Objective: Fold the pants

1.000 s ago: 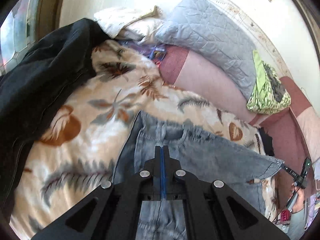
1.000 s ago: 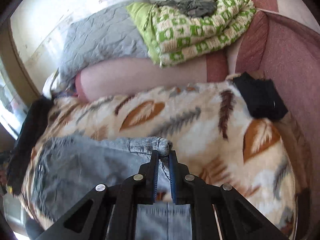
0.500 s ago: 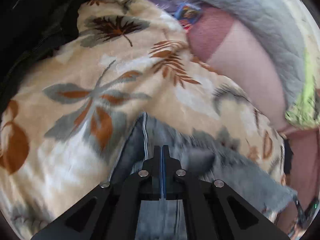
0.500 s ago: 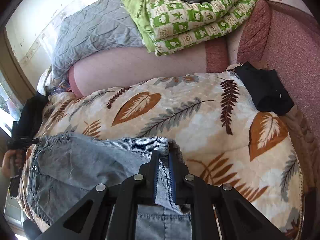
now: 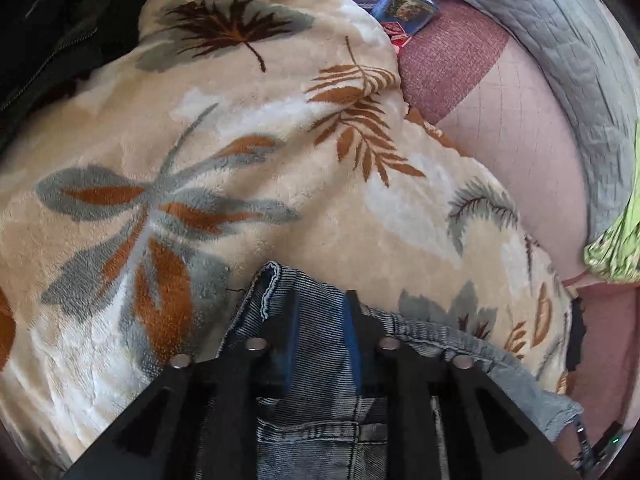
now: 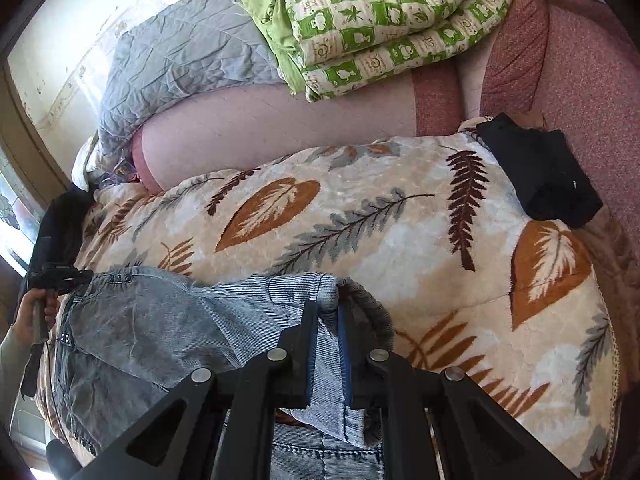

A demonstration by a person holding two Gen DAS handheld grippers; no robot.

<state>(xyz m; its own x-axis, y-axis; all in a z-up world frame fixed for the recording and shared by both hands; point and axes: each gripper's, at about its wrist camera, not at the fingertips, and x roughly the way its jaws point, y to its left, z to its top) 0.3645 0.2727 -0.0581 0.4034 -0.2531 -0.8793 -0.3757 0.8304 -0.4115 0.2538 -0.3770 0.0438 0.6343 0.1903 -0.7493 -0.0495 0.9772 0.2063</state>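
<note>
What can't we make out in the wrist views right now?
- Left wrist: the lower part of the jeans is hidden by the left gripper, whose jaws are opening over the denim.
- Right wrist: the fold layers are hidden where the right gripper pinches the cloth.
- Right wrist: the left hand is cut off by the frame edge.
- Left wrist: print on the blue box is too small.

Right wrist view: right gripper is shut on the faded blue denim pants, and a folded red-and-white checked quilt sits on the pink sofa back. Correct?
One error: the folded quilt is green-and-white checked, not red-and-white, as the right wrist view shows. The rest holds: the right gripper is shut on the faded blue denim pants, and the quilt sits on the pink sofa back.
</note>
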